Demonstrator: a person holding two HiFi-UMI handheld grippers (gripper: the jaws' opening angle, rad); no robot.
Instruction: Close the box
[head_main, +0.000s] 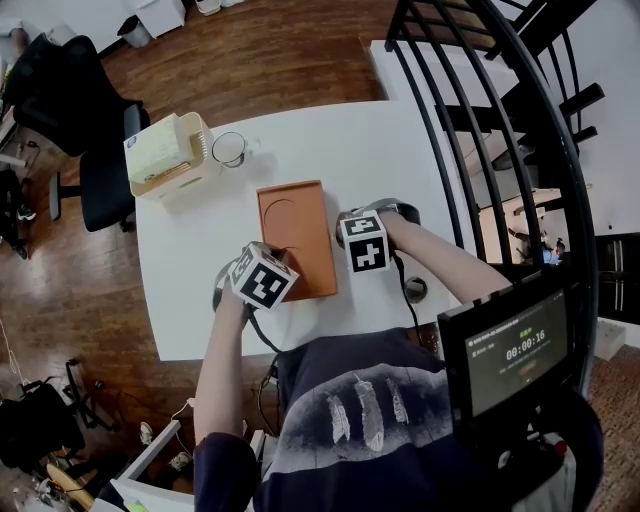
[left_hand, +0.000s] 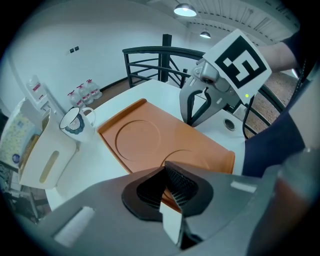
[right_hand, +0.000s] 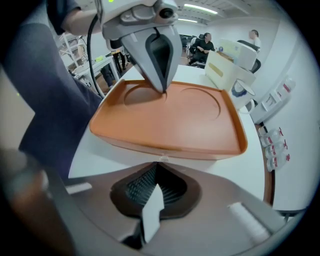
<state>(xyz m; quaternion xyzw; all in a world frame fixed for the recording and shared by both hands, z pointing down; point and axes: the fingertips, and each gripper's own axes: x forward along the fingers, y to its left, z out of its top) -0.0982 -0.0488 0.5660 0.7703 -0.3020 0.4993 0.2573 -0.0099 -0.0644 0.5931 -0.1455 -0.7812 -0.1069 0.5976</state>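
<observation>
Head view hides a good deal: the marker cubes cover both pairs of jaws, and the one on the left also covers the near corner of the orange box (head_main: 296, 238). The box lies flat in the middle of the white table (head_main: 400, 150) with its lid down, so nothing inside it can be seen; only the two round shapes pressed into the lid show.

Left gripper view shows the left gripper (left_hand: 165, 169) with its jaws together and nothing between them, the tips over the near edge of the box. Right gripper view shows the right gripper (right_hand: 157, 169) with its jaws pressed together and bare, the tips just short of the long side of the box. From that side, the left gripper's closed tip touches the lid beside one of the circles.

Toward the far left corner of the table stands a cream bin (head_main: 172, 153) holding a pale yellow pack. Just beside it is a glass mug (head_main: 228, 150); whether anything is in the mug cannot be told.
</observation>
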